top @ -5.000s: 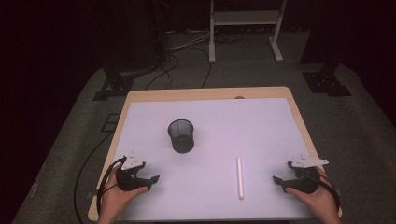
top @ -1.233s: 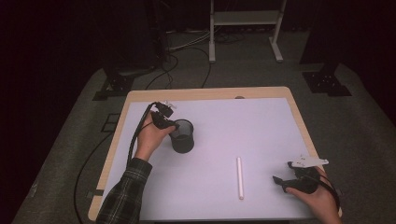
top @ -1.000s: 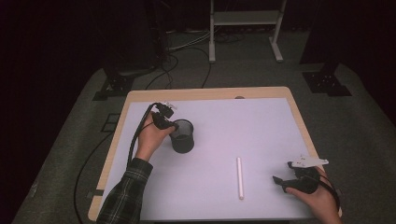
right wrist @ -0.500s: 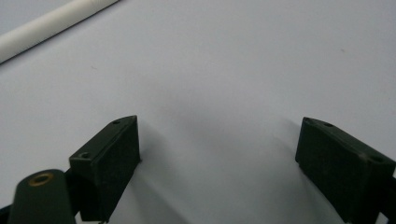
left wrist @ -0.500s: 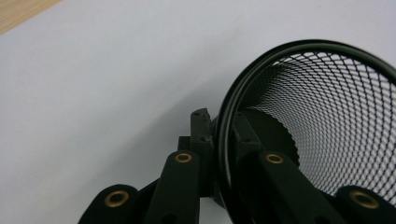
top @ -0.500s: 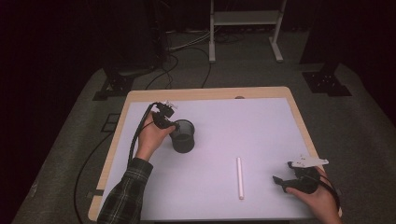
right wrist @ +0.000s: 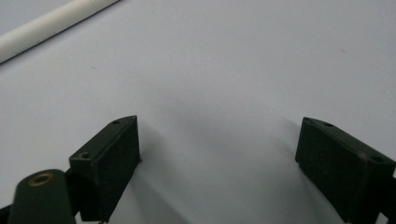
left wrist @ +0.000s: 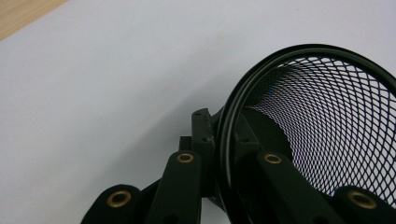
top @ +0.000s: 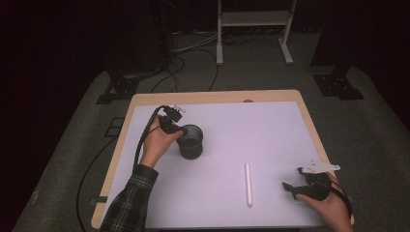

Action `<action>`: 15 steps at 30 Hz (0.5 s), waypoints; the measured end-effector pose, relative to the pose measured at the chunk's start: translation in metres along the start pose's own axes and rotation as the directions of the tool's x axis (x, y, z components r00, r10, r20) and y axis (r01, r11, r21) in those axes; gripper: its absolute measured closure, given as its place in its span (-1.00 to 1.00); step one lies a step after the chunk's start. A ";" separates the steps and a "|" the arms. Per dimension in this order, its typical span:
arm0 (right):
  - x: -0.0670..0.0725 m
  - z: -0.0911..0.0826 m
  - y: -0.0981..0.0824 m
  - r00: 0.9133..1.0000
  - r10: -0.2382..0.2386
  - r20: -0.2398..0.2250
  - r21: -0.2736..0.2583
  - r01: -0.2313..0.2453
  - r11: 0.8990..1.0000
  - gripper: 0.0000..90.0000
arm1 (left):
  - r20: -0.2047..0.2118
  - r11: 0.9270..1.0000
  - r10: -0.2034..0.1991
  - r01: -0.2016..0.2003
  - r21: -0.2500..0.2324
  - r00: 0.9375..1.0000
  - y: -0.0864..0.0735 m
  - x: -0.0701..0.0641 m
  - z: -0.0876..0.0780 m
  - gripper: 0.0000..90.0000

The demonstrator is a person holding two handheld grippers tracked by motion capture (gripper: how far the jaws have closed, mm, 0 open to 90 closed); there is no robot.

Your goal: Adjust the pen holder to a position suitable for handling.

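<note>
The table [top: 270,121] carries my work; the black mesh cup [top: 190,141] stands left of centre, and my left tongs [top: 178,129] are clamped on its rim, one jaw inside the mesh and one outside, so I judge the grasp made and any lifting or shifting yet to do; my right tongs [top: 290,188] rest wide apart and empty near the white stick [top: 248,184]; I can read no brand or writing anywhere.

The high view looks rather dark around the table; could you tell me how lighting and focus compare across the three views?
High view: lit table, black surroundings. Left gripper view: mesh cup sharp, soft shadow. Right gripper view: white stick slightly soft.
</note>
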State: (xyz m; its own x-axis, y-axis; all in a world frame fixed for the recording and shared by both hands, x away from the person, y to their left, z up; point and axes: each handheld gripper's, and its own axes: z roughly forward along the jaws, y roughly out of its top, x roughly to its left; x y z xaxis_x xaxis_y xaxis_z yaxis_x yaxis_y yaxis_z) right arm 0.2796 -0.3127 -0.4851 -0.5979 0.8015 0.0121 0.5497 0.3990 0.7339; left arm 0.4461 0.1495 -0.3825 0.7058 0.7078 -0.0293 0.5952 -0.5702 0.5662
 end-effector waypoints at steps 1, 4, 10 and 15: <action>0.000 0.000 0.000 1.000 0.000 0.000 0.000 0.000 1.000 -0.72 | 0.004 1.000 0.004 -0.004 -0.002 1.000 0.000 -0.002 -0.001 0.86; 0.000 0.000 0.000 1.000 0.000 0.000 0.000 0.000 1.000 -0.72 | 0.014 1.000 0.015 -0.015 0.002 1.000 0.001 -0.006 -0.003 0.86; 0.000 0.000 0.000 1.000 0.000 0.000 0.000 0.000 1.000 -0.72 | 0.041 0.999 0.041 -0.041 -0.009 0.998 0.004 -0.017 -0.005 0.86; 0.000 0.000 0.000 1.000 0.000 0.000 0.000 0.000 1.000 -0.72 | 0.063 0.998 0.061 -0.060 -0.013 0.996 0.007 -0.028 -0.007 0.86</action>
State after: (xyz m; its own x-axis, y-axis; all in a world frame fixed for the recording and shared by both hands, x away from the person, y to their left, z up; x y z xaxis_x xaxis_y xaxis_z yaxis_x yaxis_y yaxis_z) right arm 0.2796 -0.3127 -0.4851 -0.5979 0.8015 0.0119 0.5497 0.3991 0.7339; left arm 0.4276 0.1287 -0.3725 0.7635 0.6441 -0.0468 0.5467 -0.6061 0.5777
